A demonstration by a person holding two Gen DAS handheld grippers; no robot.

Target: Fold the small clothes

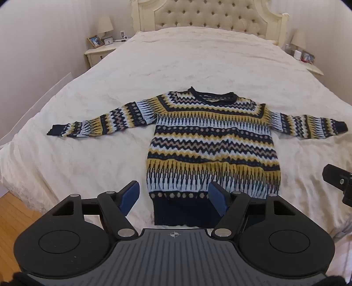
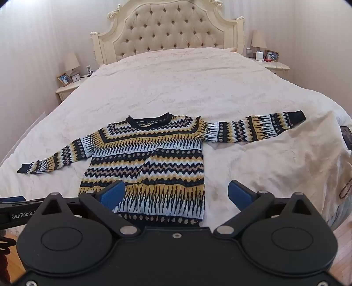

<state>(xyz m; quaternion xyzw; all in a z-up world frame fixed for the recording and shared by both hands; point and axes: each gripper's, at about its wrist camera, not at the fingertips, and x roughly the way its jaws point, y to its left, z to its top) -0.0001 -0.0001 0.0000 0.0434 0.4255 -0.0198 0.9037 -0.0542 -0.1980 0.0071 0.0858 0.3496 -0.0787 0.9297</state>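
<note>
A patterned knit sweater (image 1: 211, 143) lies flat and face up on the cream bed (image 1: 176, 66), near the foot edge, both sleeves spread out to the sides. Its body runs along the bed's length: the navy collar points toward the tufted headboard (image 1: 211, 15), the navy hem toward the cameras. The sleeves form the longer cross axis, stretching side to side across the bed.

The left claw (image 1: 173, 198) hangs released over the hem, its blue pads (image 1: 131, 197) spread to either side of the hem's left half and holding nothing. The right claw (image 2: 176, 194) is likewise released and empty, hovering above the sweater's lower right part, one pad over the knit and the other over bare bedding.

The left wrist view alone shows the wooden floor (image 1: 13, 220) beside the bed and a black piece at its right edge, probably part of the other tool. The right wrist view alone shows the full headboard arch, a raised fold of bedding under the right sleeve cuff (image 2: 297, 116), and a dark flat object (image 2: 346, 136) at the far right, too cropped to identify. Both views show a nightstand with a lamp (image 2: 71, 62) and a picture frame (image 2: 64, 78).
</note>
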